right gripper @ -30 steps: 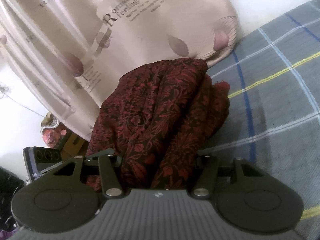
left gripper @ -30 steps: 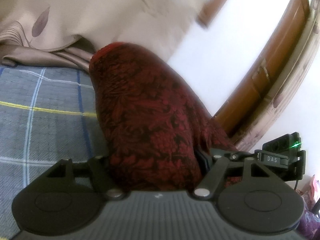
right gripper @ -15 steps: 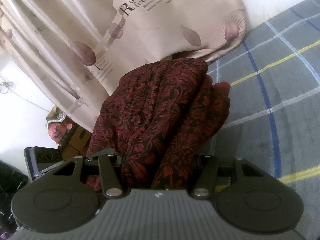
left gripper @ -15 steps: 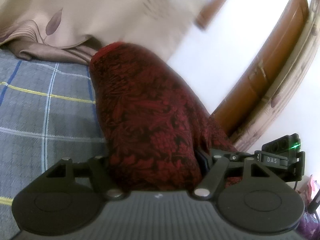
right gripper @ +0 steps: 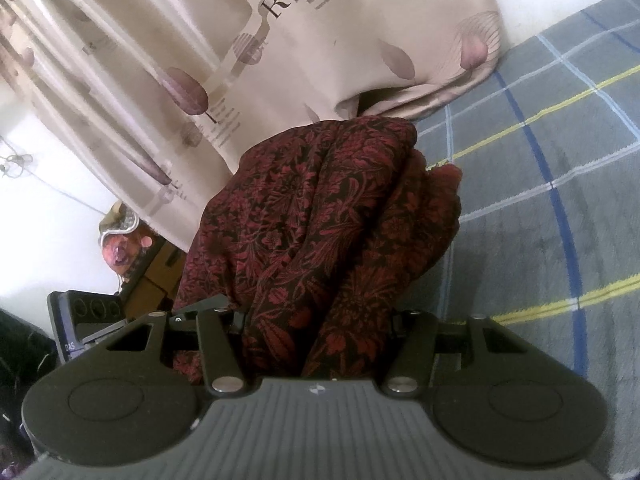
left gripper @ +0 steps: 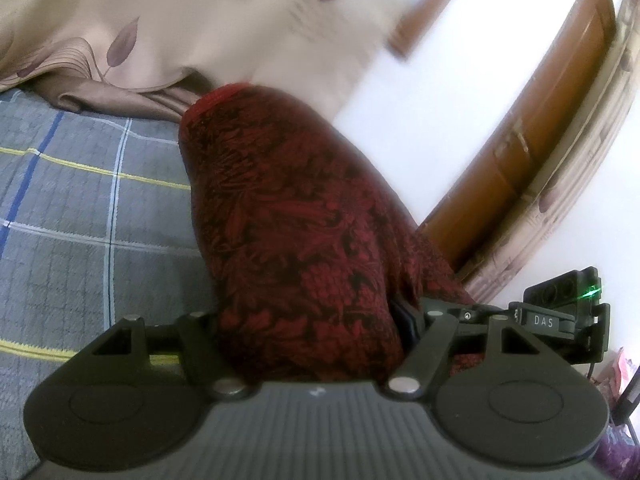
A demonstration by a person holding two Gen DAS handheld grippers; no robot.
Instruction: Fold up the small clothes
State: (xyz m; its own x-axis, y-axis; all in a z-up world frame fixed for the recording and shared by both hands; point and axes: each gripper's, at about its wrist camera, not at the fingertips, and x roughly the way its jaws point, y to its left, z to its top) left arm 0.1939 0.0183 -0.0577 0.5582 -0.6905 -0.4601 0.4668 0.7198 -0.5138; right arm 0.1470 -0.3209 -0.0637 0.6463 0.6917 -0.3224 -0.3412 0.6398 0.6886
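A dark red garment with a black floral print (left gripper: 296,216) hangs bunched between both grippers, above the grey plaid bedspread (left gripper: 80,216). In the left wrist view it fills the gap of my left gripper (left gripper: 308,320) and drapes over the fingers, hiding them. In the right wrist view the same garment (right gripper: 320,216) is folded in thick layers between the jaws of my right gripper (right gripper: 316,320), whose fingertips are also covered. Each gripper is shut on the cloth. The other gripper's body (left gripper: 560,320) shows close by on the right in the left wrist view.
A beige curtain with leaf prints and lettering (right gripper: 280,40) hangs onto the bed's far edge behind the garment. A white wall and wooden door frame (left gripper: 540,152) lie to the right in the left wrist view. Cluttered items (right gripper: 124,240) sit beside the bed.
Both views have slid sideways across the plaid bedspread and curtain, the right one more. The garment sits the same way in both sets of jaws.
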